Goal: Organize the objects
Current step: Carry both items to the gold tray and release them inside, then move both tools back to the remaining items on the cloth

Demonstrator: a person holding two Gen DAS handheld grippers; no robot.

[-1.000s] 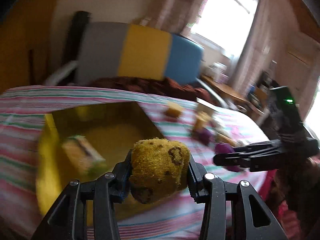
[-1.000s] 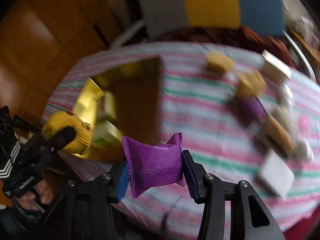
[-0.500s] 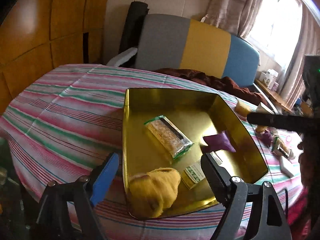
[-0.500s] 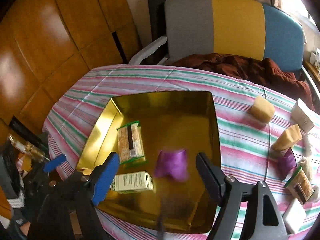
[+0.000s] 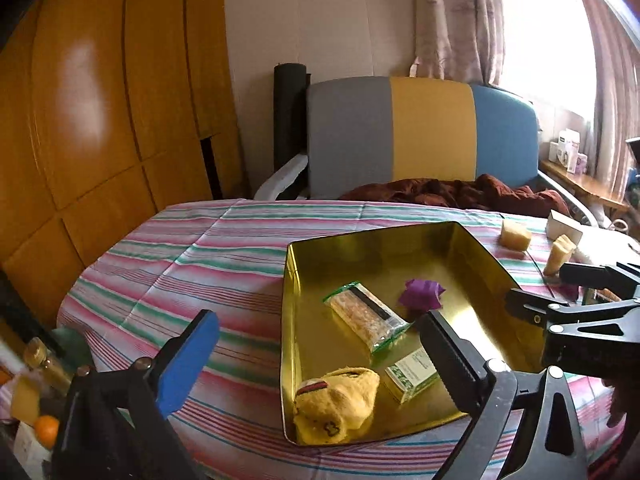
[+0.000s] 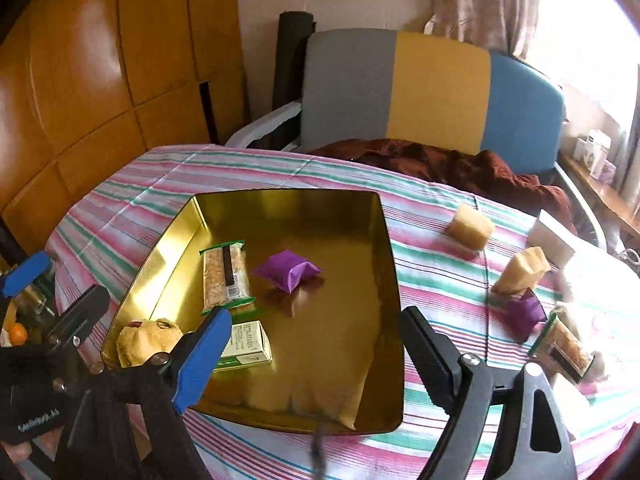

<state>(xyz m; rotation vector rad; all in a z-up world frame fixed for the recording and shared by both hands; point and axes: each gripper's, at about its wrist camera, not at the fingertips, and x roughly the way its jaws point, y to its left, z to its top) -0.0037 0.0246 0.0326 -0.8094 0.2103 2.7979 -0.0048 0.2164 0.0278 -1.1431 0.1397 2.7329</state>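
Observation:
A gold tray (image 5: 289, 320) (image 6: 160, 264) on the striped tablecloth holds a yellow plush (image 5: 336, 404) (image 6: 146, 338), a green-white box (image 5: 412, 376) (image 6: 246, 346), a wrapped snack bar (image 5: 366, 322) (image 6: 226, 276) and a purple packet (image 5: 420, 294) (image 6: 288, 272). My left gripper (image 5: 320, 360) (image 6: 56, 292) hovers over the tray's near left corner, its jaws opening, with nothing between them. My right gripper (image 6: 316, 354) (image 5: 560, 290) is above the tray's near right part, its jaws also opening and empty.
Right of the tray lie two yellow blocks (image 6: 470, 226) (image 6: 520, 270), a white box (image 6: 554, 240), another purple packet (image 6: 524, 314) and a second snack bar (image 6: 568, 346). A grey, yellow and blue chair (image 6: 432, 88) with brown cloth (image 6: 440, 164) stands behind the table.
Both grippers let go: the yellow plush left the left jaws and the purple packet left the right jaws, and both now lie in the tray. Both jaws opened wide and tipped downward.

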